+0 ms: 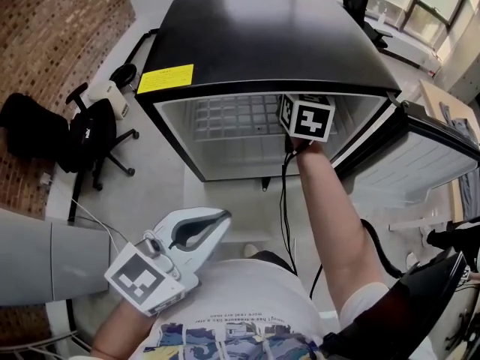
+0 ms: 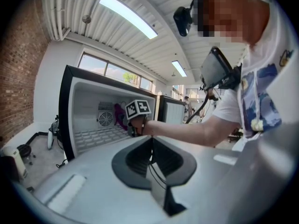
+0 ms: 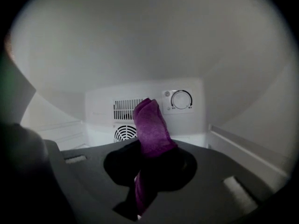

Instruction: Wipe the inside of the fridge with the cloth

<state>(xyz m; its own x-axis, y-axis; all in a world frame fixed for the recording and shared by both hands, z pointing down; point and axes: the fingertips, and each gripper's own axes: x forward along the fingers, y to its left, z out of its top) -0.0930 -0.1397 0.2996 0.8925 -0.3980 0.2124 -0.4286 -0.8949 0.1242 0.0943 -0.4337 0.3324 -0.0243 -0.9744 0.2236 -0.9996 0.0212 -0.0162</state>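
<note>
A black mini fridge stands open, its white inside holding a wire shelf. My right gripper reaches in at the upper right; its jaws are hidden behind the marker cube there. In the right gripper view that gripper is shut on a purple cloth, which stands up in front of the back wall's vent grille and fan. From the left gripper view the cloth shows inside the fridge. My left gripper hangs shut and empty near the person's chest, well outside the fridge.
The fridge door is swung open to the right. A thermostat dial sits on the back wall right of the cloth. A black office chair stands to the left by the brick wall. A black cable hangs from the right gripper.
</note>
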